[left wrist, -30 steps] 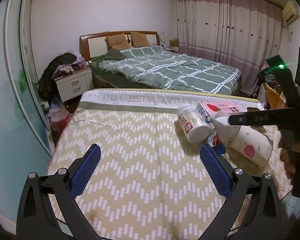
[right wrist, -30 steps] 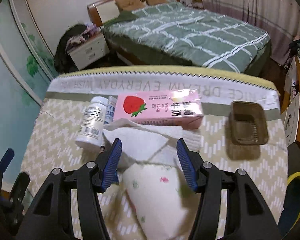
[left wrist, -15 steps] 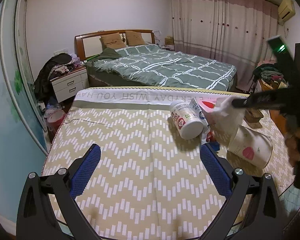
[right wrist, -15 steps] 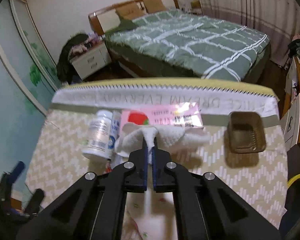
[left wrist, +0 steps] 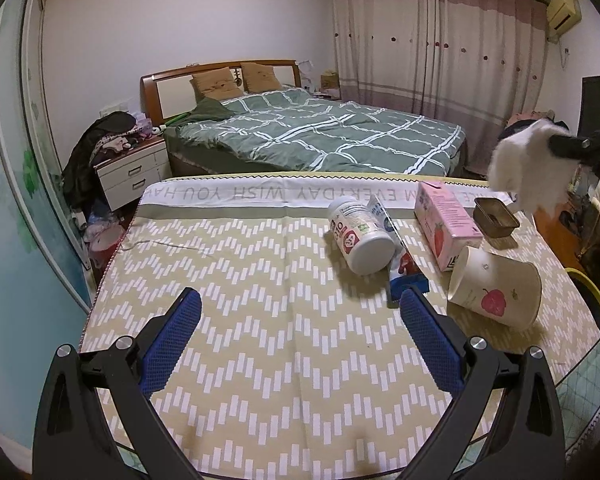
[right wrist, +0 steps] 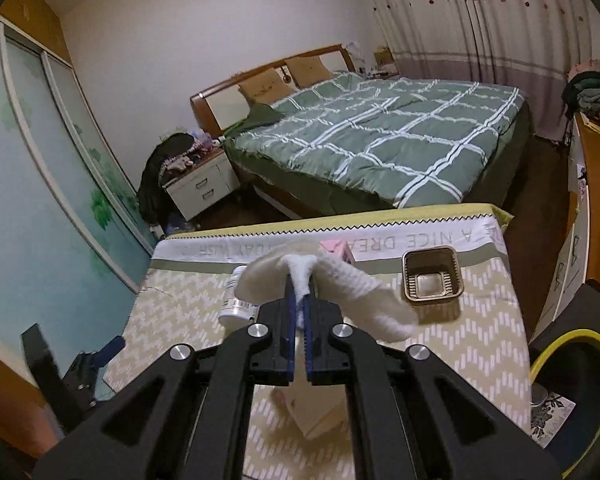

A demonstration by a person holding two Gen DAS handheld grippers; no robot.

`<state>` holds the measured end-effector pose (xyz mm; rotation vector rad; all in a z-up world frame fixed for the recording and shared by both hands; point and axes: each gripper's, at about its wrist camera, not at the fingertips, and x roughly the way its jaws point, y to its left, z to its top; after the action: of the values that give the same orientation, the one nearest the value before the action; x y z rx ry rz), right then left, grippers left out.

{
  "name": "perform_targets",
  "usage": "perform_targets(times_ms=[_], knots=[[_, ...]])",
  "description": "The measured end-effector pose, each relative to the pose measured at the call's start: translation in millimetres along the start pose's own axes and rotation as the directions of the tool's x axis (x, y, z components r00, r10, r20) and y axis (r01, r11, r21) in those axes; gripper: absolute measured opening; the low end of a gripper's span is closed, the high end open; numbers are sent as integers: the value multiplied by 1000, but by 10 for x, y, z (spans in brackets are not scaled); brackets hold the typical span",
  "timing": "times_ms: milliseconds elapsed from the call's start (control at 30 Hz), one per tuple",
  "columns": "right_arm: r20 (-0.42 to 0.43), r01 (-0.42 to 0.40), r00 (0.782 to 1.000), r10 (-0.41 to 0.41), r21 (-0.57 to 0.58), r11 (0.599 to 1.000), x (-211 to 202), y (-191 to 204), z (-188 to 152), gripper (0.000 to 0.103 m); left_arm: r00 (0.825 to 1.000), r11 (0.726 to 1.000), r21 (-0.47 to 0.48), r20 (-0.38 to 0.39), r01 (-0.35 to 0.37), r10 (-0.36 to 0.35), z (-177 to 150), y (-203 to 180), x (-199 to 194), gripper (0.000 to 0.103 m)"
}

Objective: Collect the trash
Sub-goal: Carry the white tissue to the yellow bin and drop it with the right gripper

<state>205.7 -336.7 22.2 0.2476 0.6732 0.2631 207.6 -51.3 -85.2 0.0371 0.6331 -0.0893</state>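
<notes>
My right gripper point(right wrist: 298, 300) is shut on a white tissue point(right wrist: 351, 288) and holds it in the air above the table; the tissue also shows in the left wrist view point(left wrist: 527, 168) at the far right. On the table lie a white bottle point(left wrist: 359, 236), a pink strawberry carton point(left wrist: 445, 222), a paper cup point(left wrist: 495, 290) on its side, a blue-and-red wrapper point(left wrist: 403, 270) and a brown plastic tray point(left wrist: 495, 218). My left gripper point(left wrist: 296, 340) is open and empty over the near part of the table.
The table carries a chevron-patterned cloth point(left wrist: 240, 300). A yellow-rimmed bin point(right wrist: 571, 364) stands at the table's right side. A bed point(left wrist: 319, 136) and a nightstand point(left wrist: 134, 172) stand beyond the table. A wardrobe point(left wrist: 16, 160) lines the left wall.
My right gripper closed on the tissue, lifted it off the cup and carton, and raised it to the right. The left gripper stayed open and drew back a little.
</notes>
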Motion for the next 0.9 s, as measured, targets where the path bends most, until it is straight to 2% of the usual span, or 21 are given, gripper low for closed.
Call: perform_targets(times_ms=[167,267,367,500,633,800,900], knots=[[68,15,998,-16,15,1000,-349,-89,-91,3,1000,1000,12,3,5,-5,1,-41,-19,98],[94,61,993,-66,59,996,-522,-299,-218,3,1000,1000,19,-1,14,-14,-3,-65,-15,98],[113,140,982,-154,119,983,-672,-577,-387,3,1000,999,35,-3,22,-22,-5,-102,-13,98],[116,273,946,-303,218,937,-836,-1022,-662,4,999,998,57,-9,37,-37,-19,-179,-1,98],[72,383,905,-420,292,876,-897,-1425,-923,4,998,995,80,-14,57,-57,-43,-260,13,98],[10,474,861,-508,345,810,-922,-1788,-1160,5,996,990,113,-13,86,-85,-71,-373,8,98],[-15,501,846,-533,365,785,-921,-1920,-1223,8,992,984,127,-27,123,-121,-90,-460,24,98]])
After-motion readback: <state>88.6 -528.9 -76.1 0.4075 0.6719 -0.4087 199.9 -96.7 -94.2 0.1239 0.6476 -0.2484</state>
